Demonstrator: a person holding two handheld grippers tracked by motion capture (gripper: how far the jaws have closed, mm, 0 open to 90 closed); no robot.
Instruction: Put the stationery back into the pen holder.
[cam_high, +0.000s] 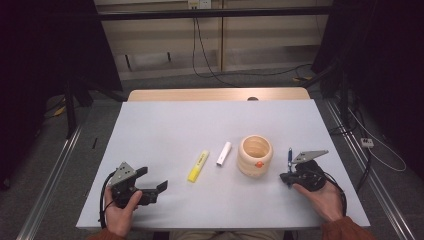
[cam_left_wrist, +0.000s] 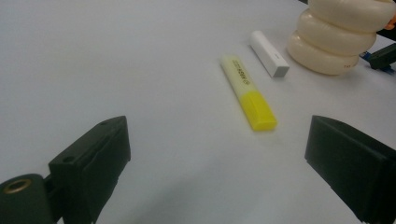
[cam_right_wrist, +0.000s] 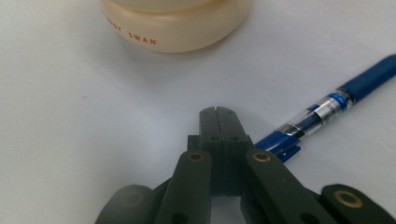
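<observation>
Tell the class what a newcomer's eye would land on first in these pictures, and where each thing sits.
First comes the bright yellow highlighter lying near the middle of the white table, with a small white stick just right of it. Next is the cream ribbed cup, further right. Beside the cup, the right hand-held gripper is shut next to a blue pen, while the left hand-held gripper sits open at the near left.

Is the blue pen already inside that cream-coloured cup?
No, the blue pen lies on the table beside the cream cup, next to the shut right gripper.

light: even, overhead | surroundings: dark | shadows: soft (close-ups slightly blurred)
</observation>
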